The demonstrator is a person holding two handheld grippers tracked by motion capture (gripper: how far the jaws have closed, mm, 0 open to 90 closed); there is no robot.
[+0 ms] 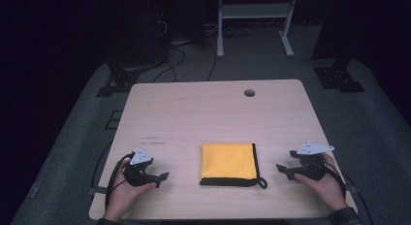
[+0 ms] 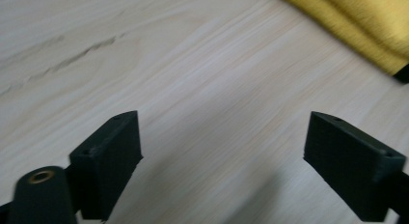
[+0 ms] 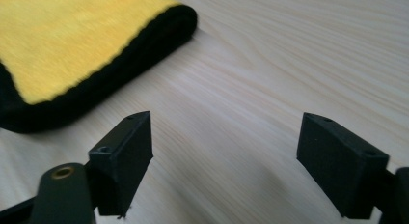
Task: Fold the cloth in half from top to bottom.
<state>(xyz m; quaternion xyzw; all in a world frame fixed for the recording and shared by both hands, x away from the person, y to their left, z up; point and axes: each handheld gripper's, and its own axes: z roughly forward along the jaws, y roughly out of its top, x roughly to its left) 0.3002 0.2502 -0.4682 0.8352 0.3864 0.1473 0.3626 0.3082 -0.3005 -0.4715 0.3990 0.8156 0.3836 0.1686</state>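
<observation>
— Two grippers are resting low over the table (image 1: pixel 194 108), one at each side of a folded cloth. Starting at the left: what is the left gripper (image 1: pixel 161 179) doing?

— It is sitting in the person's left hand (image 1: pixel 127 188), its fingers (image 2: pixel 108 163) standing wide apart with nothing between them but bare wood. They are pointing toward the yellow cloth (image 1: pixel 228 163), which is lying ahead of the fingertips and well clear of them. In the left gripper view the cloth's yellow folds are showing beyond the fingers, up at the far right corner.

— And the cloth itself?

— It is lying flat between the two grippers, folded into a near square, yellow on top with a black hem (image 1: pixel 228 181) running along the near edge and the side facing the right gripper. A small black loop is sticking out at that corner.

— Then the right gripper (image 1: pixel 285 166)?

— It is being held in the right hand (image 1: pixel 325 184), fingers (image 3: pixel 123 159) also spread wide, gripping nothing. Its fingertips are aiming at the cloth's black-hemmed side, near it but not touching. In the right gripper view the hemmed corner is lying just beyond the left-hand finger, with plain wood filling the gap between the two.
</observation>
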